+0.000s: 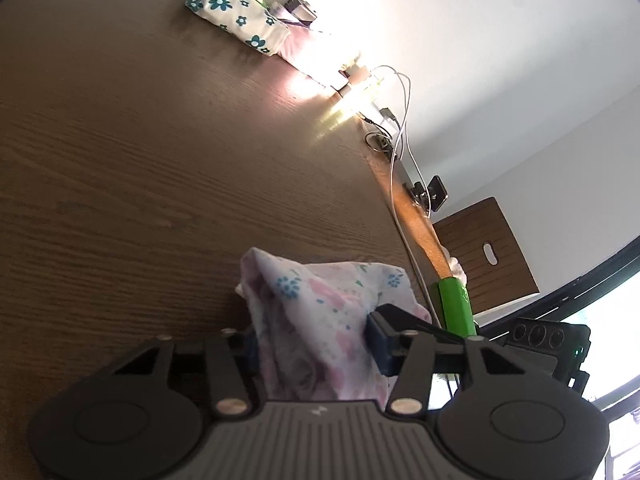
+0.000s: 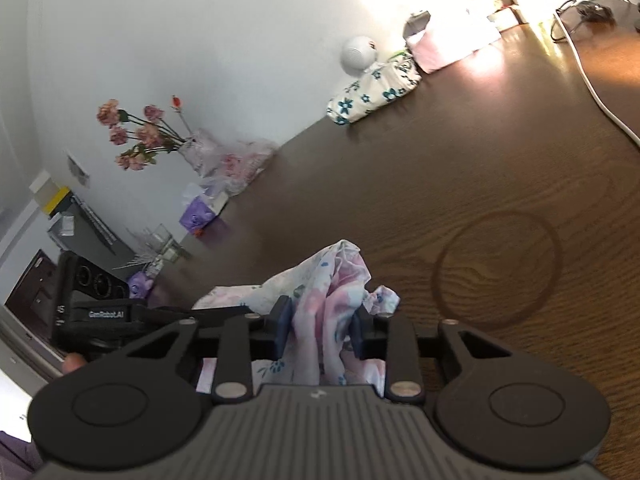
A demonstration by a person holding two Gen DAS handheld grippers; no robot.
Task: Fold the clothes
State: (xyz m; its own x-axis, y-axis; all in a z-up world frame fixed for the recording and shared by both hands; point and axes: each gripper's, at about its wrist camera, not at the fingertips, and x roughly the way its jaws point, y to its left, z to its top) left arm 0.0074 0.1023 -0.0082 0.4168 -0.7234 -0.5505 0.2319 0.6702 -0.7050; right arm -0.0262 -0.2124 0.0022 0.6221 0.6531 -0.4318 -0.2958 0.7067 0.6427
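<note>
Both grippers are gripping one floral garment (image 2: 320,312), bunched on the brown wooden table (image 2: 440,168). Left gripper (image 1: 316,344) is clamping a fold of it; right gripper (image 2: 320,328) is pinching another fold. A folded blue-flowered cloth (image 1: 236,16) is lying well apart, near the wall.

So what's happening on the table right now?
A person is working both handheld grippers on one pale floral cloth garment bunched on the dark wood-grain table. The left gripper and the right gripper each have its fabric between their fingers. No fold is laid yet. A folded blue-flowered white cloth sits by the wall.
</note>
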